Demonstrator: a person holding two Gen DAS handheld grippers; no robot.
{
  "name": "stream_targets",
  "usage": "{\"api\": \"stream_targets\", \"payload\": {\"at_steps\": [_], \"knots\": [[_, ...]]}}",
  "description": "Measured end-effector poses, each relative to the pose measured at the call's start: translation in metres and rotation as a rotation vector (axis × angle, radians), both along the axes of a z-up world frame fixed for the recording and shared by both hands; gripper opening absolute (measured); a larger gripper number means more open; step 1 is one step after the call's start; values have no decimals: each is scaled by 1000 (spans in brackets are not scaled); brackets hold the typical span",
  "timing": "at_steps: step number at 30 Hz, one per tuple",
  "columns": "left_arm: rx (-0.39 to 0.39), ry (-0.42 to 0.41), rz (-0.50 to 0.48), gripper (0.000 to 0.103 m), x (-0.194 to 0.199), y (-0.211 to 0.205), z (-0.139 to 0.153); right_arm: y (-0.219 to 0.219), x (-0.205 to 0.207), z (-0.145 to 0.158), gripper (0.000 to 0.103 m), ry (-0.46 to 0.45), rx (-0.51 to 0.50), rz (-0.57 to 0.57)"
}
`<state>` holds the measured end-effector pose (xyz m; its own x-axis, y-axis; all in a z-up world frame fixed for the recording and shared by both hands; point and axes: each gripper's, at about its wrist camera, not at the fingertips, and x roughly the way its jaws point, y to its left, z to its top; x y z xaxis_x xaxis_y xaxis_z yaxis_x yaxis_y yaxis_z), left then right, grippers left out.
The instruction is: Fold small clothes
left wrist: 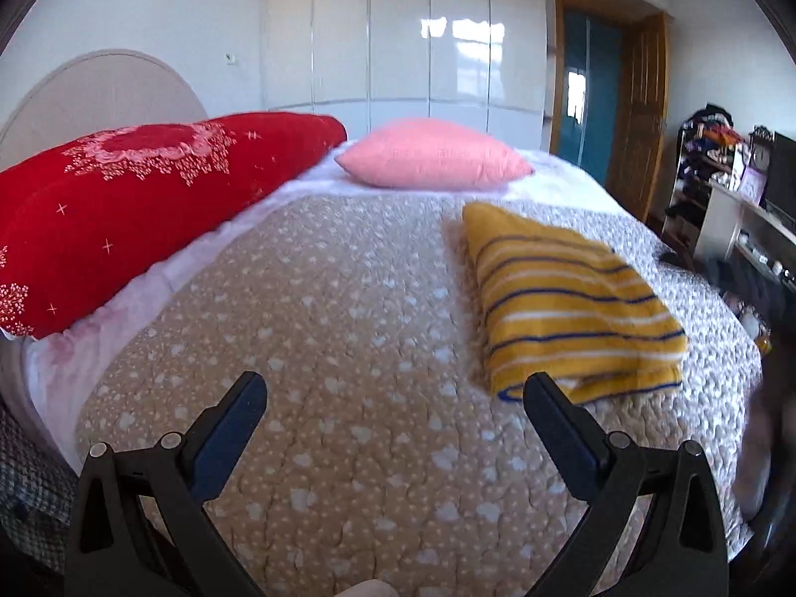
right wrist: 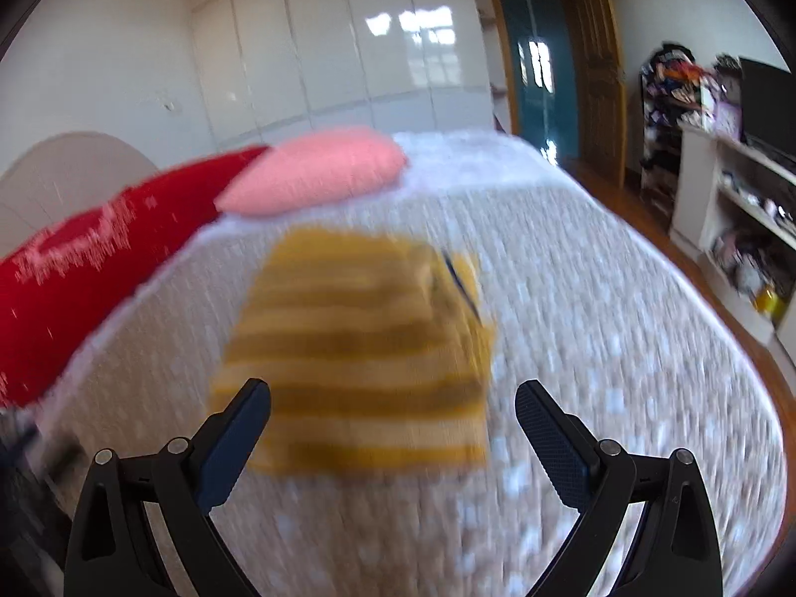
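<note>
A yellow garment with blue and white stripes (left wrist: 572,298) lies folded into a rectangle on the beige quilted bedspread (left wrist: 323,398). In the left wrist view it lies ahead and to the right of my left gripper (left wrist: 395,388), which is open and empty above the quilt. In the right wrist view the same garment (right wrist: 358,348) is motion-blurred, straight ahead of my right gripper (right wrist: 393,398), which is open and empty; the garment's near edge lies between the fingers in the image.
A red embroidered quilt roll (left wrist: 124,209) and a pink pillow (left wrist: 433,159) lie at the head of the bed. White wardrobes (left wrist: 398,35) stand behind. An open wooden door (left wrist: 642,114) and cluttered shelves (right wrist: 736,209) are on the right.
</note>
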<state>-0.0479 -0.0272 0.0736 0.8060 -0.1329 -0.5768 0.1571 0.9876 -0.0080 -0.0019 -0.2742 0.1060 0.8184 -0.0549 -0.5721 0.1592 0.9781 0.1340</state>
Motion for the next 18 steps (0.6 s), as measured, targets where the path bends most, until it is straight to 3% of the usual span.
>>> {"api": "stream_targets", "payload": {"at_steps": [4,7,9,10,11,13,18], "knots": [[-7,23,-34,103,-3,-4,-3,-8,75,5,96,52,-46,0],[0,27,-36,103,-3,-5,-4,-27,136,-18,93,190,70,-5],[-5,36,-35,103,-1,-3,-5,-41,160,-42,74,285,186,4],[-10,40,-33,103,0,-1,-5,-49,169,-56,41,334,267,20],[-13,43,-30,103,1,0,-5,-55,169,-62,35,339,305,22],[-23,53,-18,103,4,4,-7,-67,166,-67,28,332,318,-3],[-39,103,-6,103,13,7,-15,-78,161,-75,24,367,268,-46]]}}
